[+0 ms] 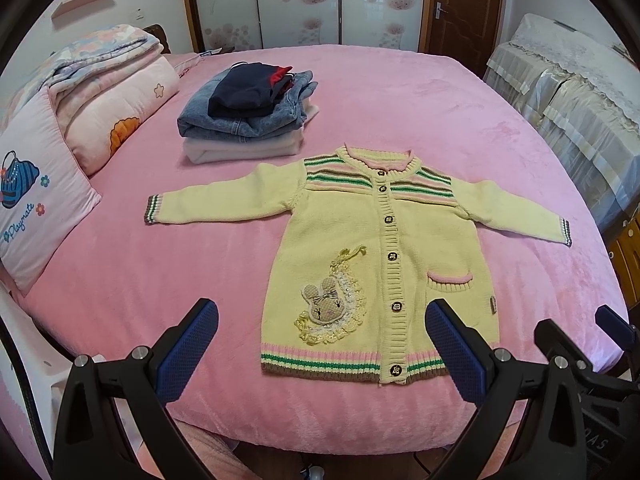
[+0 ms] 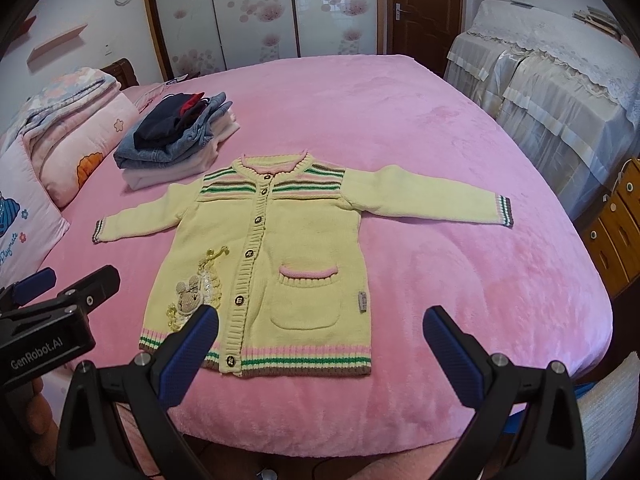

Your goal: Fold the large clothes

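Left tongs (image 1: 322, 322) and right tongs (image 2: 320, 330) side by side, both spread apart, empty, hovering level above the bed's (image 2: 460, 152) near edge, yellow cardigan (image 1: 360, 248) flat just ahead

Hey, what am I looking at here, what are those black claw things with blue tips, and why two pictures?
Those are two hand-held grippers, each with a camera looking along its fingers. One picture is from the left gripper, the other from the right gripper. Both are open and hold nothing. On the pink bed lies a yellow knitted cardigan, buttoned, front up, sleeves spread, not yet folded. Behind it sits a stack of folded clothes, with pillows at the left.
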{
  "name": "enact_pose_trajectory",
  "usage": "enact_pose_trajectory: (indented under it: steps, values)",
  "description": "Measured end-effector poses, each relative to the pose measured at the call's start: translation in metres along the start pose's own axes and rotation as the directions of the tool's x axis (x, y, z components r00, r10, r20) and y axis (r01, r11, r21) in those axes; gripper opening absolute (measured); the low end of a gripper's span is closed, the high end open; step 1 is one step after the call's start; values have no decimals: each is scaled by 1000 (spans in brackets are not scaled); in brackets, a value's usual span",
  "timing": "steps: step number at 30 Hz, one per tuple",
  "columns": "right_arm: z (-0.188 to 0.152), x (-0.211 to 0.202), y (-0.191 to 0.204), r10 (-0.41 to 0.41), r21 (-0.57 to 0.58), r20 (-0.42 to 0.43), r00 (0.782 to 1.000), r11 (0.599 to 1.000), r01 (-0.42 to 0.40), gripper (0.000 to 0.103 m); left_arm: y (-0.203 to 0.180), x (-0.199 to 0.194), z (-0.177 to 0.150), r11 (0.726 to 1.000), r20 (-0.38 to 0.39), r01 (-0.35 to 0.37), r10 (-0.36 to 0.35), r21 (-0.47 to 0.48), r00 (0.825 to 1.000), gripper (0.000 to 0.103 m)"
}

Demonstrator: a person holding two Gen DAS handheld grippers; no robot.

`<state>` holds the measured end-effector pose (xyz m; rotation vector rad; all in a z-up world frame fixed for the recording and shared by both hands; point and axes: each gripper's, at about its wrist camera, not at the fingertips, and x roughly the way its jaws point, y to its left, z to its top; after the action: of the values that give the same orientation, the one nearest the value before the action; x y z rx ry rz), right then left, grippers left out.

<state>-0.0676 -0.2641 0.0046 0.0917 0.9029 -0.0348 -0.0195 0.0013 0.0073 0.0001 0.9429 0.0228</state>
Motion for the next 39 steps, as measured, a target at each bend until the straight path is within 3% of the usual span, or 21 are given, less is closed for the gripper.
enact_pose_trajectory:
  steps: [23,39]
  values:
    - [5,2,-4,-6,25,7,1000,1000,6,102,-5,4,-4,1000,-23,4,-4,12,1000,103]
    - [4,32,-9,-3,36,-41,999,999,4,102,-11,32,2,1000,-77,0,2,25,997,103]
